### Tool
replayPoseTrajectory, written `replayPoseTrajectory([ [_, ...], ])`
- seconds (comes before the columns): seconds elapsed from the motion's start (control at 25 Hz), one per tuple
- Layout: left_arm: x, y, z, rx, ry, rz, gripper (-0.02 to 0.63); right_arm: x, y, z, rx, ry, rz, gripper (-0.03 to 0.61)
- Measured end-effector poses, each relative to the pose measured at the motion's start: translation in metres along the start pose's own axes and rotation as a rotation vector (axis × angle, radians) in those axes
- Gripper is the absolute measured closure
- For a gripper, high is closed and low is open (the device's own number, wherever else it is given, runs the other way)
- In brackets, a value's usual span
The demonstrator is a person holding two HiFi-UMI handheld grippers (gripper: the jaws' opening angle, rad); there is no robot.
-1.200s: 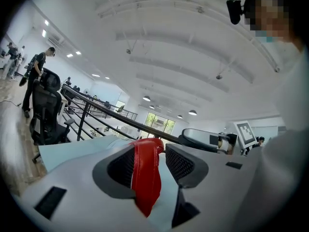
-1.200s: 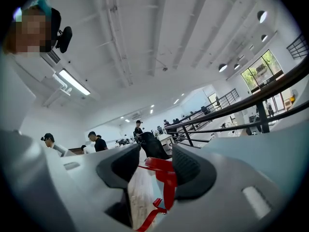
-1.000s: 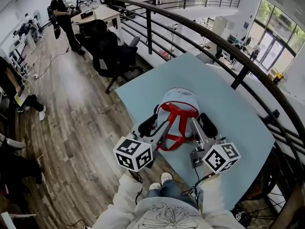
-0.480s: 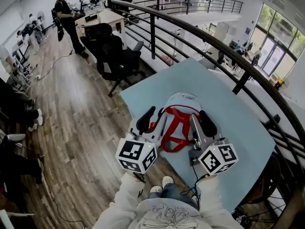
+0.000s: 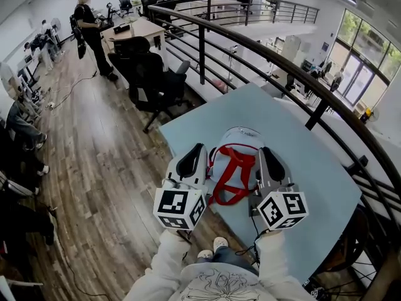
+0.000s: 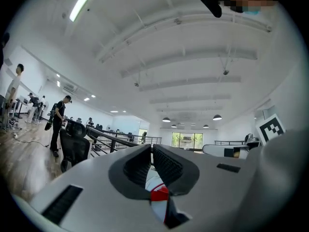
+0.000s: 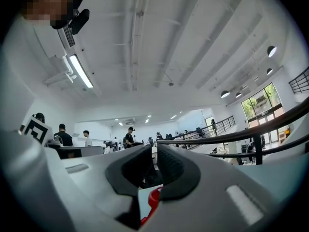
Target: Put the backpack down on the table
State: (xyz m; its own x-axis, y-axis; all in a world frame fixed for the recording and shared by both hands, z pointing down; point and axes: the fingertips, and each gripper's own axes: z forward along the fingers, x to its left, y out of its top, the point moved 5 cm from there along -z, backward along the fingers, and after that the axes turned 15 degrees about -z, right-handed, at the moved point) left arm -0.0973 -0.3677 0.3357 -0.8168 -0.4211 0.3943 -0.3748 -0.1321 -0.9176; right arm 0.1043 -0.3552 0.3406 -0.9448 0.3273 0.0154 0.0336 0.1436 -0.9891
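A white backpack [image 5: 243, 140] with red straps [image 5: 234, 175] lies flat on the light blue table [image 5: 307, 149]. My left gripper [image 5: 194, 154] hovers over its left side and my right gripper [image 5: 269, 158] over its right side, both lifted off it. Both pairs of jaws are closing and stand almost together with nothing between them. In the left gripper view the left gripper [image 6: 151, 152] has the backpack [image 6: 152, 181] below its jaws. In the right gripper view the right gripper [image 7: 155, 154] has a red strap [image 7: 153, 197] beneath it.
A black railing [image 5: 269, 54] curves past the table's far side. Black office chairs [image 5: 150, 74] stand on the wooden floor [image 5: 94, 155] to the left. A person [image 5: 91, 27] stands by a far desk. The table's near edge is just below the backpack.
Both grippers have lifted off the backpack and their jaws have gone from wide open to nearly together. The backpack stays flat on the table.
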Motion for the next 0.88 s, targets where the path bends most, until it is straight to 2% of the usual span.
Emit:
replayPoseTrajectory([
  [0.28, 0.0048, 0.0027, 0.0013, 0.007, 0.037, 0.025, 0.604, 0.0027, -0.0006, 0.0045, 0.016, -0.016, -0.021, 0.554],
  [0.88, -0.0005, -0.0035, 0.0033, 0.021, 0.033, 0.021, 0.607, -0.0033, -0.0075, 0.0002, 0.05, -0.007, -0.017, 0.56],
])
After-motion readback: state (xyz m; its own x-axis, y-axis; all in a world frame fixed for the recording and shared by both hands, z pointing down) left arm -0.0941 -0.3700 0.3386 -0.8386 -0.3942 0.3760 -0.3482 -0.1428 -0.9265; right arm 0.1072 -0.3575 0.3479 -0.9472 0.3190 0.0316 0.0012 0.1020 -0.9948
